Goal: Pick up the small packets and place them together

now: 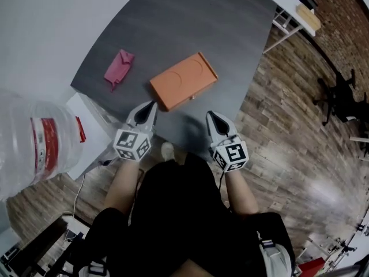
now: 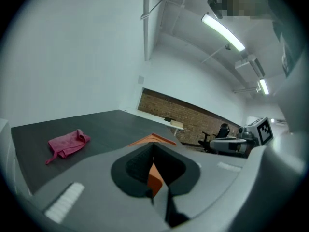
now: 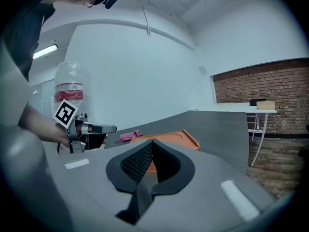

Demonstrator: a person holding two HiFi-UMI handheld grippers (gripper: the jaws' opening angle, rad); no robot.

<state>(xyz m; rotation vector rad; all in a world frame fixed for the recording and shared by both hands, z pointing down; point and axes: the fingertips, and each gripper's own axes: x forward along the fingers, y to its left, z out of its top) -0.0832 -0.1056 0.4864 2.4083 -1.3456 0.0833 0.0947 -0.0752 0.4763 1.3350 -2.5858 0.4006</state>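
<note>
A small pink crumpled thing (image 1: pixel 119 67), packet or cloth, lies on the dark grey table (image 1: pixel 190 22) towards its left edge. To its right lies a flat orange box (image 1: pixel 183 81) with a round recess in its lid. My left gripper (image 1: pixel 152 105) is shut and empty, just short of the box's near left corner. My right gripper (image 1: pixel 210 116) is shut and empty over the table's near edge, right of the box. In the left gripper view, the pink thing (image 2: pixel 67 144) lies left of the shut gripper (image 2: pixel 153 148), the orange box (image 2: pixel 150 139) straight ahead. In the right gripper view, box (image 3: pixel 171 137) and pink thing (image 3: pixel 130 136) lie beyond the gripper (image 3: pixel 152 145).
A large clear water bottle (image 1: pixel 34 140) with a red label stands on a white stand at the left, close to my left arm. A white desk (image 1: pixel 297 16) with a box stands at the far right, an office chair (image 1: pixel 340 94) on the wood floor beyond.
</note>
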